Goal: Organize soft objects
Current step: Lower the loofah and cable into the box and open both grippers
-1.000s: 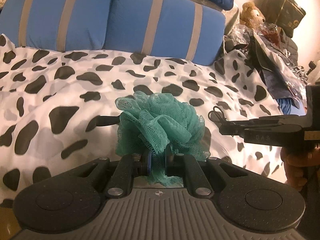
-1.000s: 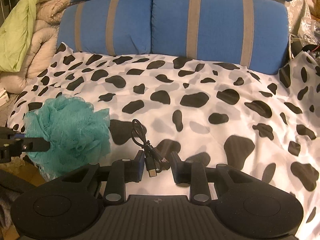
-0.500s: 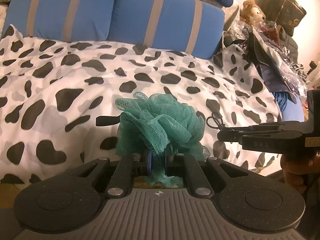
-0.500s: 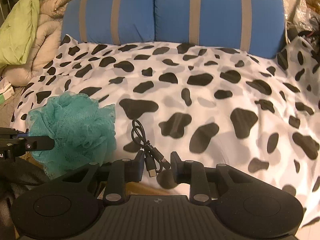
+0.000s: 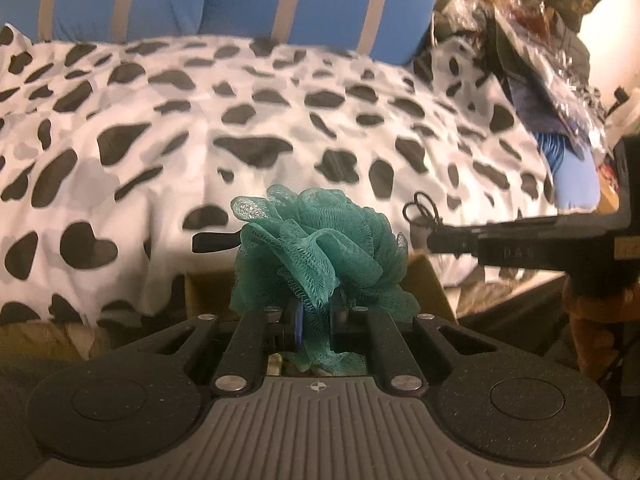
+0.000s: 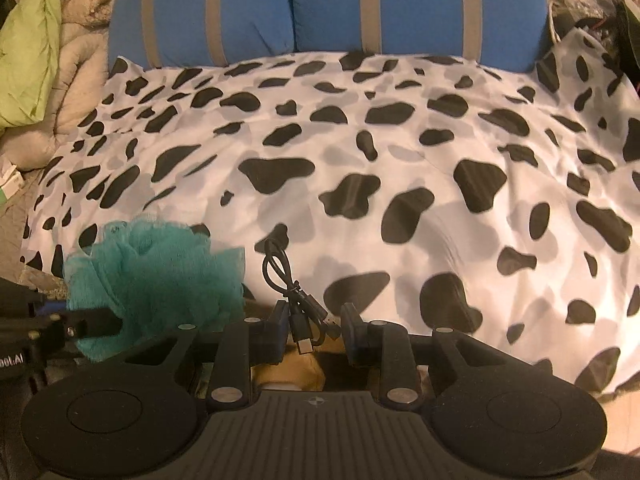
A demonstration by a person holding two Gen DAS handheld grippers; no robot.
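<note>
My left gripper (image 5: 316, 320) was clamped on the green loofah (image 5: 320, 248), holding it off the near edge of the bed (image 5: 168, 152). My right gripper (image 6: 314, 326) was pinched on a coiled black cable (image 6: 286, 280), also at the near edge, just right of the loofah. Beyond lay the cow-print cover, with blue pillows (image 6: 328, 8) along the far edge.
</note>
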